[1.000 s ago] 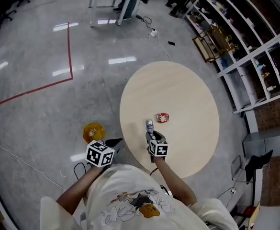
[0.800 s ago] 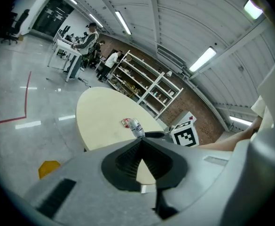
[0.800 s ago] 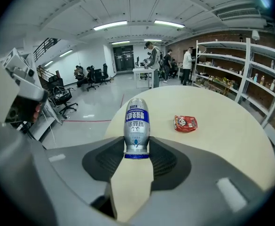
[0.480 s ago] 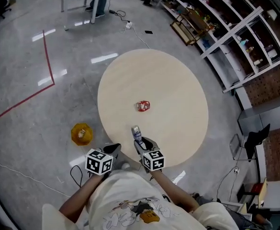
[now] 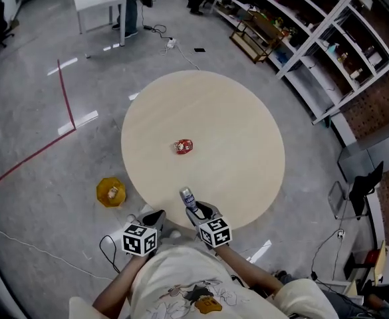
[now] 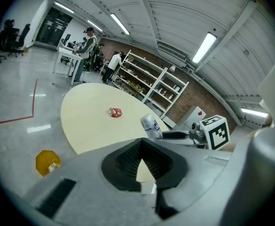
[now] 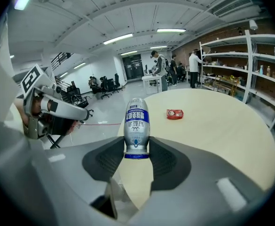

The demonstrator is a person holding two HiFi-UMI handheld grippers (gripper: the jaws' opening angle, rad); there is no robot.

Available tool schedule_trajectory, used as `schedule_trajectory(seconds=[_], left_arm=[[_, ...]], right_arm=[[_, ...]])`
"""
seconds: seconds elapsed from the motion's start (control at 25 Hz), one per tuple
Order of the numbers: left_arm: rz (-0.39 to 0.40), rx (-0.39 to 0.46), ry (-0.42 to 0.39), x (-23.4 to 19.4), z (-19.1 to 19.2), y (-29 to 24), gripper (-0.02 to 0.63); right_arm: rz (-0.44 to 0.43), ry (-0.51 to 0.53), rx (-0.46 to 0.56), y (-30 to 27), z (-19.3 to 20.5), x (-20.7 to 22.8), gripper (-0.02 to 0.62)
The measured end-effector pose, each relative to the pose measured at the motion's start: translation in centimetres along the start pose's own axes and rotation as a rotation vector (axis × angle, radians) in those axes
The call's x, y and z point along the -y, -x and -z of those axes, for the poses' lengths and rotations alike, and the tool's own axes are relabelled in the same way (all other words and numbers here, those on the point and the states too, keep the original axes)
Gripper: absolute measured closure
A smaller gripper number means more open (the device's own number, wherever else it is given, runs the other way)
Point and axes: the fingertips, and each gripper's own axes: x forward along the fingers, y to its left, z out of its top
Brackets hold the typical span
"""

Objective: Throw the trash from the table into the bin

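Gleaming silver bottle (image 7: 136,126), blue label.

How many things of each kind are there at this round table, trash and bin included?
Bottle: 1
Red wrapper: 1
Yellow bin: 1
Round table: 1
Hand-held grippers: 2, the left hand-held gripper and the right hand-held gripper
Total: 6
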Motion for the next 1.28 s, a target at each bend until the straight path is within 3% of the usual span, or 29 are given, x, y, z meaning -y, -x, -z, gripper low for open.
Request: schedule_trajectory(seconds=[0.6,0.96,1.28], left_arm=[[-0.196,0.081,0.114,2.9,5.6,2.5,0.6],[-0.182,0.045,0.156,1.8,7.5,3.7,0.601],[-0.211,0.087,0.198,-3.7,5.8,7.4,0.6]], right_arm=[[-0.179,0.098,-0.021,2.0,2.5,-1.1,0.423],[-0.223,0.115,-0.061,-0.4,2.6,-4.0,0.423],[-0.265,0.166,-0.107,-4.7,0.7,-8.6,0.423]])
